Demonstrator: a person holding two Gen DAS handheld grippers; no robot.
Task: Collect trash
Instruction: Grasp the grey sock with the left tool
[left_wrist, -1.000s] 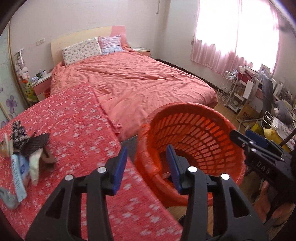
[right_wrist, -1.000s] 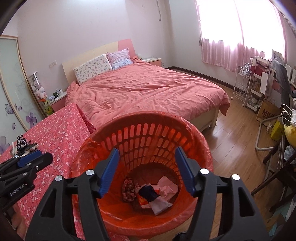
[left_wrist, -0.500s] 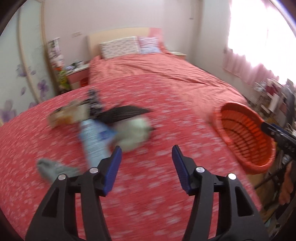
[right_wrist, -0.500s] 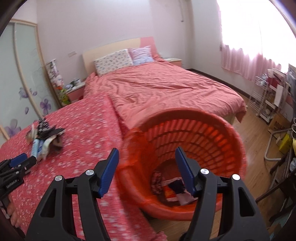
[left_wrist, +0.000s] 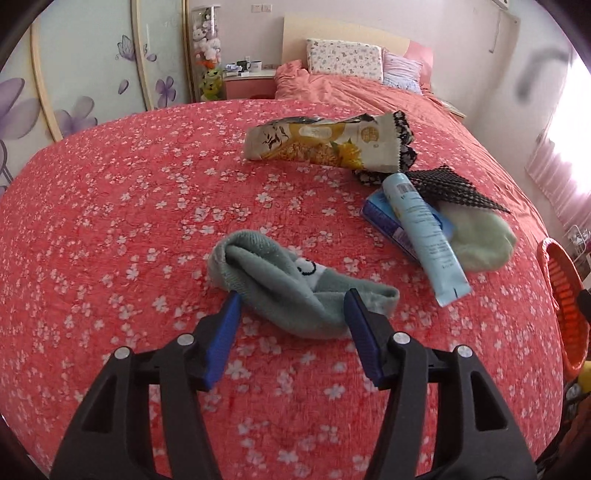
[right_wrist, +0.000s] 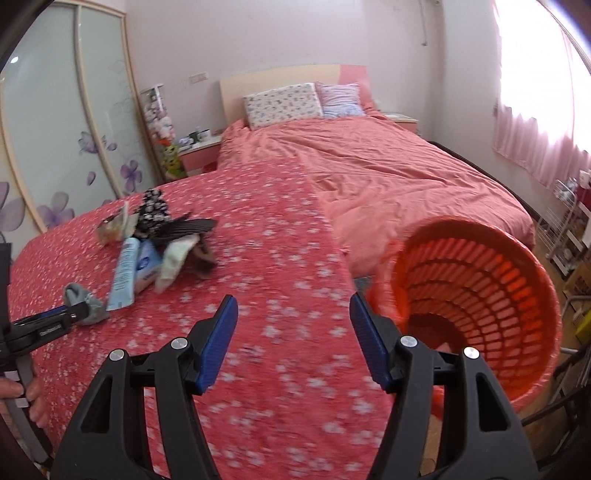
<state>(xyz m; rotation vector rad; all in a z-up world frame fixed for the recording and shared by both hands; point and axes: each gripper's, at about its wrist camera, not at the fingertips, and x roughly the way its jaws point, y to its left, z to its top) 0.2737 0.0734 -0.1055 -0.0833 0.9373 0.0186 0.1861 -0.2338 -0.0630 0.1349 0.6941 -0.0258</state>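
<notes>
One target: grey-green sock (left_wrist: 291, 291) lies crosswise between left tool (left_wrist: 291, 306) pads — apart, not clamping. Right tool (right_wrist: 293, 321), also apart and empty, sits nearer the orange basket (right_wrist: 509, 295) than the sock.

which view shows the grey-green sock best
The left wrist view: the sock lies close and sharp just ahead of the left gripper, smiley face visible. The right wrist view shows it only small, far left, partly behind that gripper.

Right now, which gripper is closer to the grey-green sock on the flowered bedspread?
Left. The left gripper has its open jaws on either side of the grey-green sock. The right gripper hovers empty over bare bedspread beside the orange basket, well away from it.
</notes>
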